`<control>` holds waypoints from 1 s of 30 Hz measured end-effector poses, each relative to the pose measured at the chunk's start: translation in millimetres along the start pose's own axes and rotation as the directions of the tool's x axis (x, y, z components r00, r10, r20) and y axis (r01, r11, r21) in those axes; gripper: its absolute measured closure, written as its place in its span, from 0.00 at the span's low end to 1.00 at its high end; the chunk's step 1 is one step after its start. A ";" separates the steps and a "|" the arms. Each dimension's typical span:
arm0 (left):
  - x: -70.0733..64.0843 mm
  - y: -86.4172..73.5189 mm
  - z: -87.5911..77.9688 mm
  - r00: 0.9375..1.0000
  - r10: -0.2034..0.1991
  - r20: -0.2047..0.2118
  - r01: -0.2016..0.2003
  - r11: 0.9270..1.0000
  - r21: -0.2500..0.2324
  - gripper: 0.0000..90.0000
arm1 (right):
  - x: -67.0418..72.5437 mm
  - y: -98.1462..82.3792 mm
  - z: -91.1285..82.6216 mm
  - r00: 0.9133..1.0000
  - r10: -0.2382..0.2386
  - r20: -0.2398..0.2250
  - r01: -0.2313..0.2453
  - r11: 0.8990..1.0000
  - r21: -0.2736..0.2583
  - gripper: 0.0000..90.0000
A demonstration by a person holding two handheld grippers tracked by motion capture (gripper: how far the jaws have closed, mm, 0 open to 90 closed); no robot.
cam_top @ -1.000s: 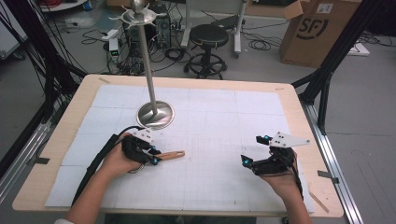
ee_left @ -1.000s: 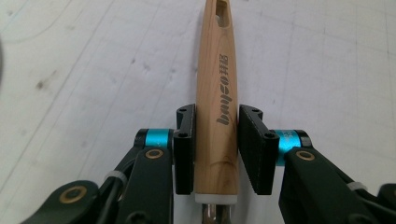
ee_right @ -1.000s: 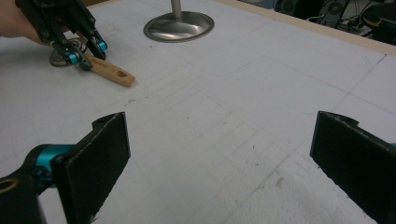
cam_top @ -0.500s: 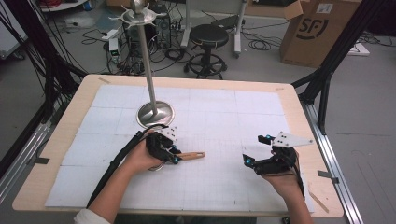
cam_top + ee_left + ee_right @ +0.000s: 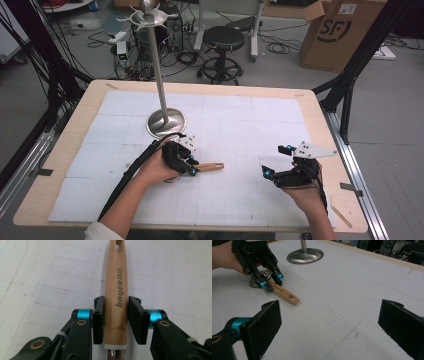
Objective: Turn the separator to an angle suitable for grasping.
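From the high view, the left gripper [image 5: 192, 166] sits just in front of the metal stand [image 5: 165, 121] base, pinching a wooden-handled utensil [image 5: 210, 166] whose handle points away toward the right gripper [image 5: 270, 172], which hovers well apart from the stand with its jaws spread and empty. The stand looks tall and narrow, so a careless lift could knock it.

The left gripper view adds the grip itself: both pads flank the handle [image 5: 116, 295] near its metal end, so the long free part could swing or slip.

The right gripper view shows a round metal head [image 5: 260, 277] beneath the left gripper [image 5: 269, 280], lying on the table [image 5: 352, 285] near the stand base [image 5: 305, 255].
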State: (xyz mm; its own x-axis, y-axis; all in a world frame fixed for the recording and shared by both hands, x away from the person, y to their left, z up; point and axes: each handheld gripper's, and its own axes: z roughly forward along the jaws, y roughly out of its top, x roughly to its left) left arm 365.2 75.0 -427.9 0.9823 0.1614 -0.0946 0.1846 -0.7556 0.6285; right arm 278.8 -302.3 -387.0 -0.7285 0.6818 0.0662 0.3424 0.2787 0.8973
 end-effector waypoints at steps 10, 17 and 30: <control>-4.5 5.7 -3.1 0.999 0.012 -0.031 -0.012 1.000 0.022 0.64 | 1.0 -0.3 1.7 1.000 0.000 -0.001 0.000 1.000 0.007 0.04; -8.8 20.3 9.2 0.996 0.067 -0.056 -0.059 0.991 0.122 0.69 | 0.7 -0.4 1.3 1.000 0.000 -0.001 0.000 1.000 0.007 0.04; -5.4 36.2 14.4 0.997 0.073 -0.037 -0.063 0.970 0.236 0.75 | 0.2 -0.8 -0.1 1.000 0.000 0.000 0.000 1.000 0.003 0.04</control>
State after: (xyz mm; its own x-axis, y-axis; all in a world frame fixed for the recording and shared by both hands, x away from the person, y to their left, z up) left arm 367.0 37.6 -415.8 0.9915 0.1287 -0.0197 0.1245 -0.8925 0.4335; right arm 278.3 -302.5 -387.7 -0.7284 0.6820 0.0658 0.3442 0.2812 0.8958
